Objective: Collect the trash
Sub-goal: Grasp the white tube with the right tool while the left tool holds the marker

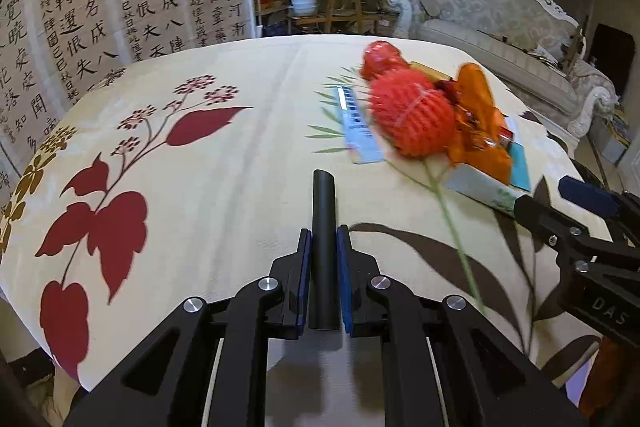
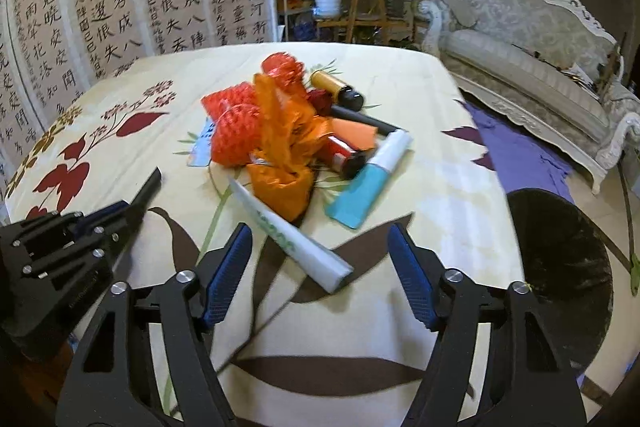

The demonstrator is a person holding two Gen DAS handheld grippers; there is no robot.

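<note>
Between my left gripper [image 1: 324, 259] pads I hold a matte black plastic tube [image 1: 323, 227]; my right gripper [image 2: 320, 267] stands wide above a white paper cone [image 2: 296, 239].

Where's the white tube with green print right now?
On the tablecloth, the white tube lies between the open right gripper fingers, just below the orange wrapper.

two red foam nets [image 2: 234, 131], perhaps three tubes [image 2: 298, 239], one bin [image 2: 560, 259]
</note>
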